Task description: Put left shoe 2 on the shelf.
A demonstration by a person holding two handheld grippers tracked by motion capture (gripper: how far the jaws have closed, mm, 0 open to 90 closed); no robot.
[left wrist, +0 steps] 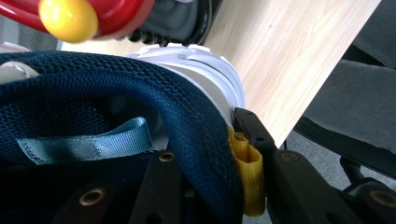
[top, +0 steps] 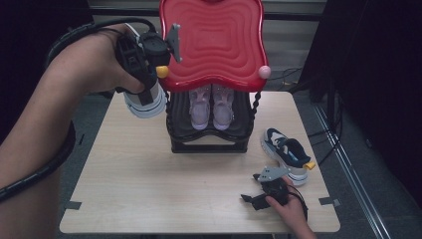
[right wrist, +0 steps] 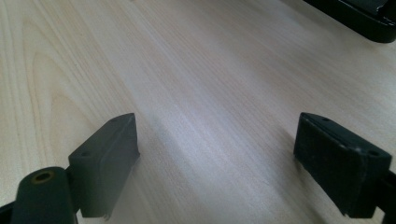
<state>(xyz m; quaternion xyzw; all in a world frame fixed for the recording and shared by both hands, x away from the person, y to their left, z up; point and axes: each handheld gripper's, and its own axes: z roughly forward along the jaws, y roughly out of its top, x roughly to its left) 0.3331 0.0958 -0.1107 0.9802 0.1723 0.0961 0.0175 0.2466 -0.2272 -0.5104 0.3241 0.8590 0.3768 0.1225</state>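
Observation:
My left gripper (top: 145,87) is raised at the left of the red-topped rack, shut on a navy mesh sneaker (top: 147,103) with a white sole. In the left gripper view its jaws clamp the sneaker's (left wrist: 140,93) heel collar, beside a yellow heel tab (left wrist: 248,177). A matching navy sneaker (top: 286,152) lies on the table at the right. Just in front of it my right gripper (top: 250,188) rests low on the wood. Its fingers (right wrist: 109,158) stand wide apart over bare tabletop, holding nothing.
A black shoe rack (top: 209,144) with a wavy red top (top: 211,40) stands at the back middle of the wooden table (top: 149,174). A pair of pink sneakers (top: 211,107) sits on its lower shelf. Yellow (top: 162,71) and pink (top: 264,71) knobs mark the top's corners.

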